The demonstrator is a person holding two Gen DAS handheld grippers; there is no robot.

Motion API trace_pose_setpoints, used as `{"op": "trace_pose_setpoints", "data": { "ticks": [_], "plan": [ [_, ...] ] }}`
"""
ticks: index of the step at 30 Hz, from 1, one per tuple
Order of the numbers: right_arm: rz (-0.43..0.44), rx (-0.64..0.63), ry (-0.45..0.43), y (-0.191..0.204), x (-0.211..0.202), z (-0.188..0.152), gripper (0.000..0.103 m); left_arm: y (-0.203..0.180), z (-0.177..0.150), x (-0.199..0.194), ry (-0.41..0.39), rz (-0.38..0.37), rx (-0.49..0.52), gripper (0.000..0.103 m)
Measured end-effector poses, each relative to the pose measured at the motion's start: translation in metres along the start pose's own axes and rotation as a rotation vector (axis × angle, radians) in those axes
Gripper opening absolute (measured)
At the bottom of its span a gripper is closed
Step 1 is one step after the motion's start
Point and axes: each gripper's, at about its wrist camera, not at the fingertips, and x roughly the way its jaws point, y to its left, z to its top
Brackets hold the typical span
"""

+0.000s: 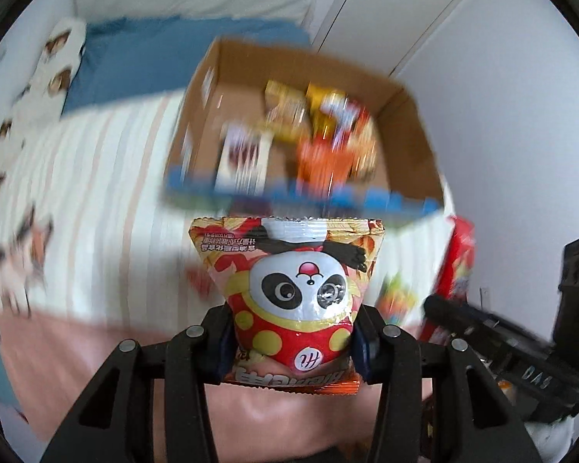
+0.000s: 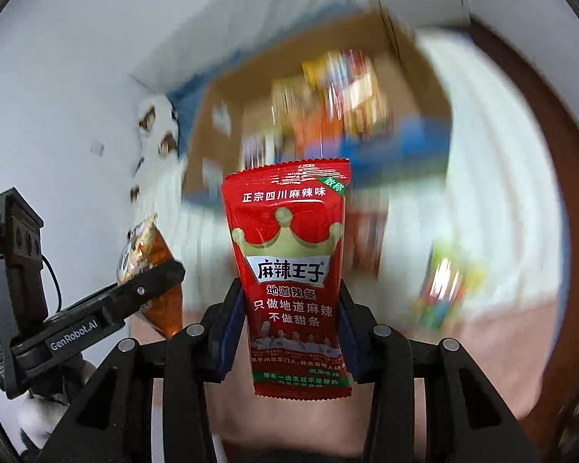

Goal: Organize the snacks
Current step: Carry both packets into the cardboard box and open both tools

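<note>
Over the striped bed (image 1: pixel 96 177), jaws clamp the panda bag (image 1: pixel 289 293) and red spicy-strip packet (image 2: pixel 289 281) only by their lower ends, so either could slip short of the cardboard box (image 1: pixel 413 131)

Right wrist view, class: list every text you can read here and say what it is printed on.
"正宗四川麻辣味": top of the red spicy-strip packet in the right claw.
"麻辣王子": its white brand panel.
"地道辣条", "只做地道麻辣", "不做甜条": below the brand.
"GenRobot.AI": side of the left claw.
Packet's bottom small print, the green corner tag and the snacks in the cardboard box: too blurred to read.
</note>
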Motion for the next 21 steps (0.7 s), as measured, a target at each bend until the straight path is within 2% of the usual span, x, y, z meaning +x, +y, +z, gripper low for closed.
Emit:
{"op": "trace_pose_setpoints", "data": {
  "ticks": [2, 4, 7, 10, 15, 19, 20, 21],
  "plan": [
    [-0.054, -0.028, -0.057, 0.004, -0.004, 0.048, 0.046, -0.003, 0.037, 0.002, -0.019, 0.014, 0.025, 0.044],
    [-0.093, -0.039, -0.075, 0.004, 0.001, 0.094, 0.046, -0.003, 0.073, 0.012, -0.017, 0.037, 0.034, 0.044],
    [-0.154, -0.037, -0.064, -0.002, 0.024, 0.154, 0.046, -0.001, 0.121, 0.036, 0.021, 0.085, 0.032, 0.044],
    [-0.209, -0.026, -0.03, -0.013, 0.051, 0.2, 0.046, 0.005, 0.159, 0.063, 0.04, 0.182, 0.059, 0.044],
    [-0.276, -0.02, 0.021, -0.037, 0.088, 0.247, 0.046, 0.024, 0.197, 0.109, 0.137, 0.212, 0.037, 0.044],
    [-0.307, -0.012, 0.058, -0.051, 0.119, 0.261, 0.047, 0.031, 0.214, 0.142, 0.201, 0.205, 0.053, 0.045],
    [-0.328, -0.021, 0.06, -0.054, 0.126, 0.262, 0.048, 0.032, 0.217, 0.146, 0.211, 0.202, 0.059, 0.045],
    [-0.345, -0.03, 0.065, -0.055, 0.133, 0.265, 0.055, 0.034, 0.218, 0.152, 0.22, 0.199, 0.057, 0.045]
  ]
}}
